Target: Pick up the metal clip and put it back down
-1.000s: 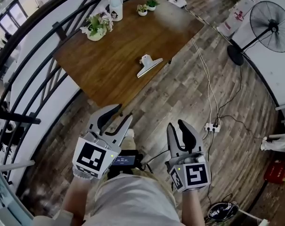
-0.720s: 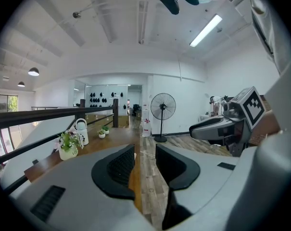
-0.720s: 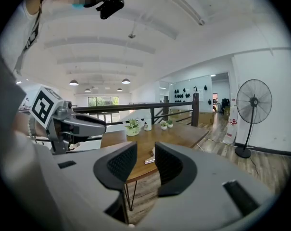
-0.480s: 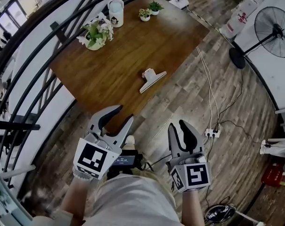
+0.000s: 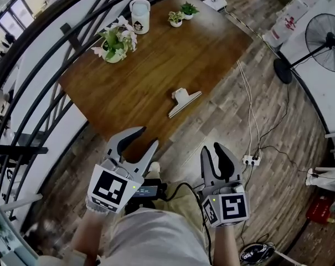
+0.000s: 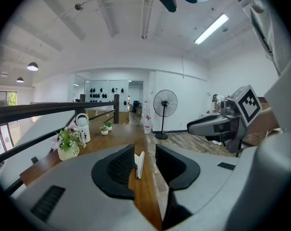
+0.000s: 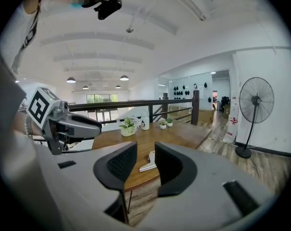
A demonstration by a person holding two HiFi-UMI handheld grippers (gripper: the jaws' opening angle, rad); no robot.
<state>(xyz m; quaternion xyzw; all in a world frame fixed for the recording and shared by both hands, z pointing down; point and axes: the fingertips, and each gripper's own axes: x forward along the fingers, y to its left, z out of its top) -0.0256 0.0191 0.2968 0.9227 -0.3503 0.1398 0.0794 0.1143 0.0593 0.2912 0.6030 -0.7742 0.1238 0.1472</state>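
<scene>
**Q:** Positions?
**A:** Left hand-held gripper (image 5: 148, 137): jaws wide, empty. Metal clip (image 5: 184, 101): flat by the worktop's (image 5: 139, 65) near edge. Right hand-held gripper (image 5: 212, 147): narrower gap, empty.
**Q:** Handling?
**A:** Probably light, stiff, slippery; grasp the raised handles.

This is a roomy open-plan workspace, more office or studio than home. A black metal railing (image 5: 56, 43) runs along one side, as on a gallery level. The floor (image 5: 222, 121) is wood plank. The walls and beamed ceiling are white, lit by a strip light (image 6: 211, 29) and pendant lamps (image 7: 71, 80). A wooden table (image 5: 156, 60) bears a flower pot (image 5: 116, 42), a white jug (image 5: 139, 8) and two small potted plants (image 5: 176, 19). A pedestal fan (image 5: 326, 35) stands by the wall, and a power strip (image 5: 249, 160) trails cables across the floor.
</scene>
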